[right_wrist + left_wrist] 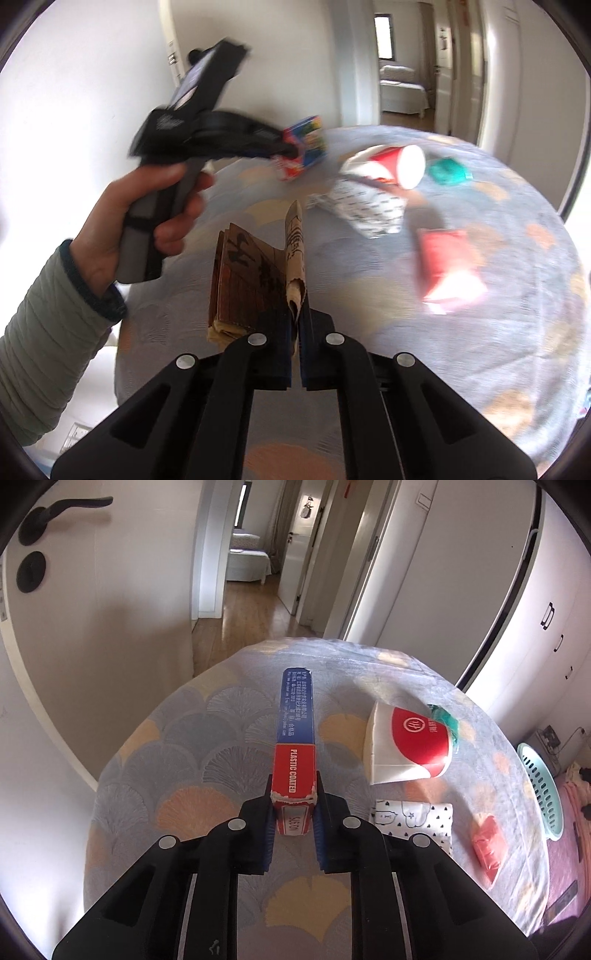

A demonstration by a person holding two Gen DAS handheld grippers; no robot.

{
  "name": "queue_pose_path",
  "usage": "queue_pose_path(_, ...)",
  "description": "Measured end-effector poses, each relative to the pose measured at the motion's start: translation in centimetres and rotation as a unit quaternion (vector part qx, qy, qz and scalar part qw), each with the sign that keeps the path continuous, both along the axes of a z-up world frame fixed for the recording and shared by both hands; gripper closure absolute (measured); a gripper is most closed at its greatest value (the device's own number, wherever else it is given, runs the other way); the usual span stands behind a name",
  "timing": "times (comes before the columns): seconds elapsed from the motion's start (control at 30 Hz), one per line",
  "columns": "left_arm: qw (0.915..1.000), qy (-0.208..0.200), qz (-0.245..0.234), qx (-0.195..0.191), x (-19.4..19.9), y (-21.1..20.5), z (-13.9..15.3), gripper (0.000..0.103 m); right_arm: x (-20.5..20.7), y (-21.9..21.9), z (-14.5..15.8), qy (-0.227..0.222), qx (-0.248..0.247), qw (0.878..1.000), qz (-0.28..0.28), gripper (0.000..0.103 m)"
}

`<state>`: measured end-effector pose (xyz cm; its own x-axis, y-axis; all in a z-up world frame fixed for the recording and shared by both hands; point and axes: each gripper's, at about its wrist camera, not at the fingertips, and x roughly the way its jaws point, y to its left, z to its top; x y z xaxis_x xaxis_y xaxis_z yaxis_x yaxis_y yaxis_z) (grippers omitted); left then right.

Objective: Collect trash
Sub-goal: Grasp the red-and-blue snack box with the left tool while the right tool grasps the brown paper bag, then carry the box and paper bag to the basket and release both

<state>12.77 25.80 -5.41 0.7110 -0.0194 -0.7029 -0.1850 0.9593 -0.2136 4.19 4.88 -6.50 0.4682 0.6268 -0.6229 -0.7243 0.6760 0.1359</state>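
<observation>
My left gripper is shut on the near end of a long red and blue card box, which sticks out forward above the patterned cloth. The right wrist view shows that same left gripper, blurred, in a person's hand, with the card box in its jaws. My right gripper is shut on a folded edge of a brown paper bag, which hangs to its left. On the cloth lie a crushed red and white paper cup, a green wrapper and a red packet.
A white tissue pack with black print lies near the cup. A pale green slotted basket stands off the cloth's right edge. A door with a black handle is at the left, and a hallway opens beyond.
</observation>
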Motion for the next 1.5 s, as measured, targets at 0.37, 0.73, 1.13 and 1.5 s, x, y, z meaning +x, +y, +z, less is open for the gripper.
queue_pose_path(0.37, 0.9986, -0.027, -0.045, -0.008, -0.8, -4.6, 1.9, 0.088, 2.5, -6.6, 3.2, -0.035, 0.041, 0.994, -0.093, 0.101)
queue_pose_path(0.73, 0.9838, -0.081, -0.16, 0.005, 2.0, -15.9, 6.9, 0.088, 4.4, -15.2, 7.0, -0.102, 0.056, 0.969, -0.217, 0.101)
queue_pose_path(1.13, 0.9502, -0.109, -0.292, 0.012, 6.0, -30.6, 9.1, 0.088, 8.0, -27.4, 8.0, -0.106, 0.063, 0.915, -0.385, 0.101)
queue_pose_path(1.5, 0.9382, -0.047, -0.342, -0.028, 11.3, -39.2, 4.7, 0.088, 14.6, -36.7, 2.8, -0.006, 0.062, 0.86, -0.507, 0.101)
